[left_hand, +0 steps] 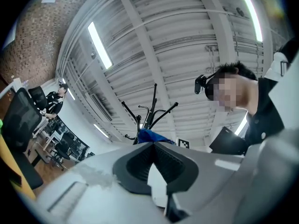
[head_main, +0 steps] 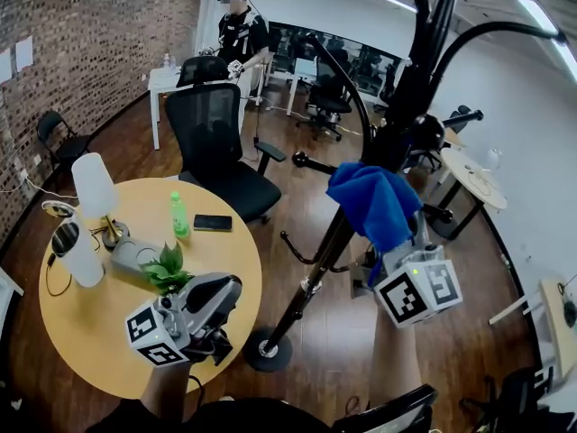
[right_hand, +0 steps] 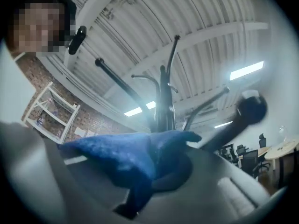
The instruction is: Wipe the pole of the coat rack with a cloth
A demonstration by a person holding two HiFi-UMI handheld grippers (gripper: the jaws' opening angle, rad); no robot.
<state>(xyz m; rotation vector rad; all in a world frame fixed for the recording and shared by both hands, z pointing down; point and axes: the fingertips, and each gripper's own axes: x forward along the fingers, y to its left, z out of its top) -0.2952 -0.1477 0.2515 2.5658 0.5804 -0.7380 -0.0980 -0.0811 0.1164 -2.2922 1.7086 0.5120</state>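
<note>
The black coat rack pole [head_main: 317, 273] rises aslant from its round base [head_main: 264, 351] on the wooden floor to curved hooks at the top. A blue cloth [head_main: 374, 201] lies against the pole about halfway up, and my right gripper [head_main: 389, 234] is shut on it. In the right gripper view the blue cloth [right_hand: 133, 155] bulges out of the right gripper [right_hand: 156, 174], with the pole [right_hand: 164, 101] just behind it. My left gripper [head_main: 221, 298] hangs over the round table's near edge, left of the pole, shut with nothing in it. The left gripper [left_hand: 153, 146] points up at the rack [left_hand: 150, 113].
A round wooden table [head_main: 86, 332] at the left carries a lamp [head_main: 95, 188], a green bottle [head_main: 178, 215], a phone [head_main: 212, 223] and a small plant [head_main: 167, 267]. A black office chair [head_main: 216, 147] stands behind it. A person [head_main: 239, 34] stands at the far desks. A small round table [head_main: 478, 180] is at the right.
</note>
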